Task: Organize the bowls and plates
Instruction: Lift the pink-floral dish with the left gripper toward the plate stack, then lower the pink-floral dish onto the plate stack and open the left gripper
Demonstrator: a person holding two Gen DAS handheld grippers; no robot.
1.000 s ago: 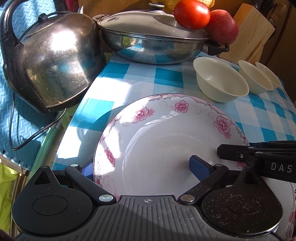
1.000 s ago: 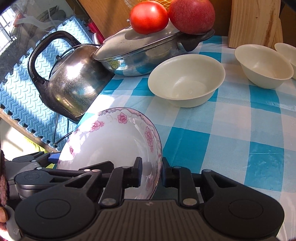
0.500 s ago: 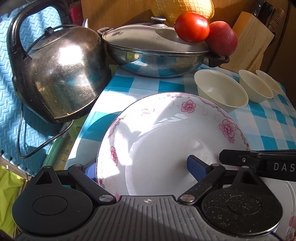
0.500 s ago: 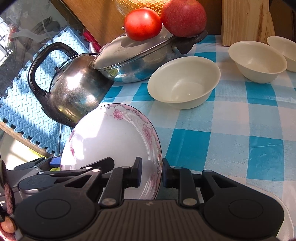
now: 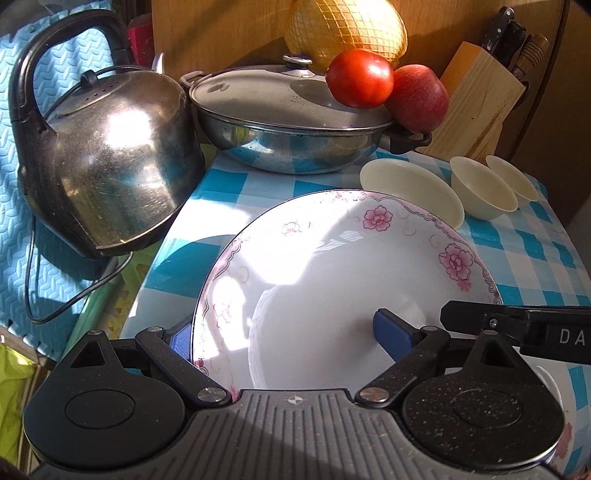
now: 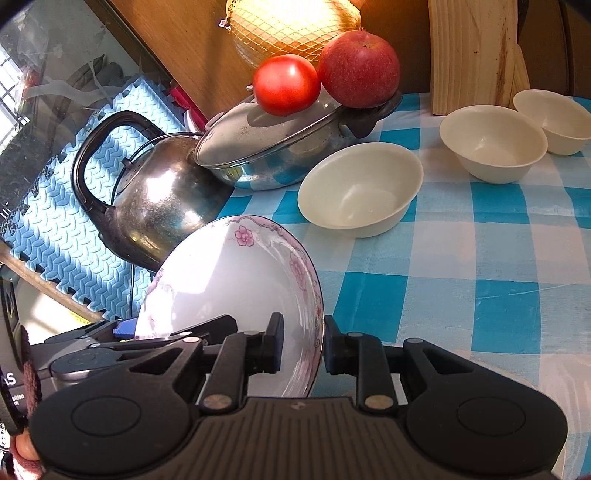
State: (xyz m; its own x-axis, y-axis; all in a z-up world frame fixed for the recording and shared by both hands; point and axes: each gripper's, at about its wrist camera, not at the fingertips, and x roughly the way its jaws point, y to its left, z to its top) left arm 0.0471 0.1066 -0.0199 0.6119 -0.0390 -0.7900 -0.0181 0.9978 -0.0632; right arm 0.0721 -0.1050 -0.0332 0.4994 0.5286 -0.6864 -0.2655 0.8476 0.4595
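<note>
A white plate with pink flowers [image 5: 332, 266] [image 6: 229, 280] hangs tilted above the left edge of the blue checked table [image 6: 461, 266]. My right gripper [image 6: 303, 347] is shut on its near right rim. My left gripper [image 5: 286, 334] stands wide: one blue pad [image 5: 181, 338] lies behind the plate's left rim, the other [image 5: 391, 332] lies over its inner face. Three cream bowls [image 6: 358, 188] [image 6: 491, 142] [image 6: 554, 120] stand in a row further back. Part of a second flowered plate [image 5: 554, 391] shows under the grippers.
A steel kettle [image 5: 110, 166] sits left of the table on blue foam mats. At the back is a lidded pan [image 5: 288, 125] with a tomato [image 5: 358, 77] and an apple [image 5: 417, 96] on it, then a netted melon [image 5: 347, 26] and a knife block [image 5: 476, 110].
The flowered plate has been raised and tipped up more steeply in the right gripper. Both views have lifted, so the melon and more of the back wall show. Neither gripper's jaws changed.
</note>
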